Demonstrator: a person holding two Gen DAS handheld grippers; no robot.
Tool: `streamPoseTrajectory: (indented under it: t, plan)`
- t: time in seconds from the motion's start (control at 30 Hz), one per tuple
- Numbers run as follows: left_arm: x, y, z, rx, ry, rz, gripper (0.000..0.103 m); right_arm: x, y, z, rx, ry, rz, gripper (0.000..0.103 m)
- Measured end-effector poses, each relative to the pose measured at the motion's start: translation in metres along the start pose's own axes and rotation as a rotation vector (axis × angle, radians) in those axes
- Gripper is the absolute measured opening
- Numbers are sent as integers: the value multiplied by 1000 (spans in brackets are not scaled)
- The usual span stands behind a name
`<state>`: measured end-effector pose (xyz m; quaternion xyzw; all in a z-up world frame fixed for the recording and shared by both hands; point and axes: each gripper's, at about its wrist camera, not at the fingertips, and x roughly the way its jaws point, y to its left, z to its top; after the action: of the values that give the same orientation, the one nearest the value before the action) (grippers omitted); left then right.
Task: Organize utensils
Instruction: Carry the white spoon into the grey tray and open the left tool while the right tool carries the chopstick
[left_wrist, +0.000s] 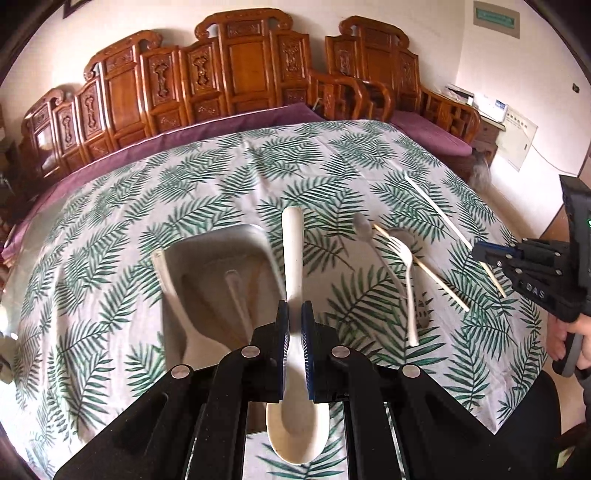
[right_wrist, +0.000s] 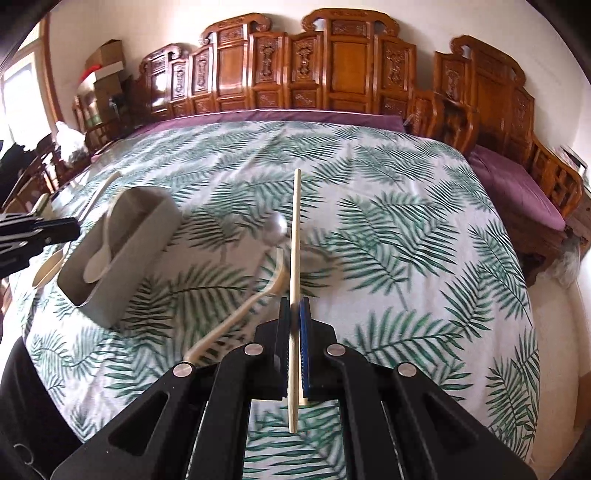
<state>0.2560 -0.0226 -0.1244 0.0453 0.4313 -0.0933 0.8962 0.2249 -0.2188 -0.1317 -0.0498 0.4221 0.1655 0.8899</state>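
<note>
Presently, my left gripper (left_wrist: 294, 317) clamping white soup spoon (left_wrist: 293, 258), my right gripper (right_wrist: 294, 314) clamping chopstick (right_wrist: 295, 236), grey utensil holder (right_wrist: 122, 254) on worktop (right_wrist: 406, 229).

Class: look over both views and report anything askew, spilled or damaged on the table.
Nothing spilled or broken. The loose utensils lie crisscrossed: a chopstick slants over the metal spoons and beside the white fork, right of the grey holder.
</note>
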Motion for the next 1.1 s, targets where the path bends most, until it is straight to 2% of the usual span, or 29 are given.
streamPoseTrajectory:
  t: [0.37,0.57,0.83,1.1]
  plan:
    - [1,52,-11,-69,11,49,7,-8,60,6,-79,-11,85,6]
    - [11,67,-14,-95,21,61,7,-6,92,6,-107,-7,120,6]
    - [23,77,-14,-156,44,26,7,-16,125,15,-85,19,170,6]
    - [36,85,-4,-189,64,-5,7,-23,136,32,-115,54,169,6]
